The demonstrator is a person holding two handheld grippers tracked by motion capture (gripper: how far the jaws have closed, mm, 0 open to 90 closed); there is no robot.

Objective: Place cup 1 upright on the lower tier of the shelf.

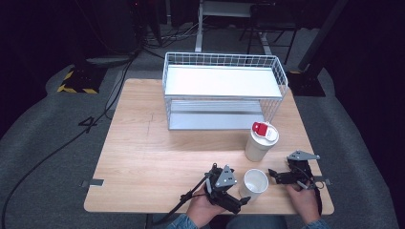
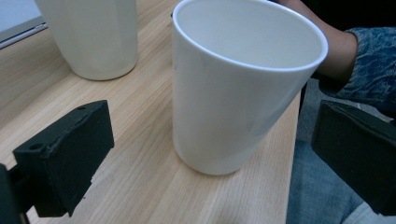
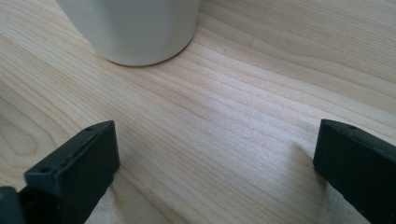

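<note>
Two black grippers sit low at the near edge of the light wooden table (image 1: pixel 143 143), both with jaws spread wide. Left gripper (image 1: pixel 243 199) flanks the open white cup (image 1: pixel 254 184) without touching; right gripper (image 1: pixel 271 172) faces the red-lidded white tumbler (image 1: pixel 261 141).
</note>
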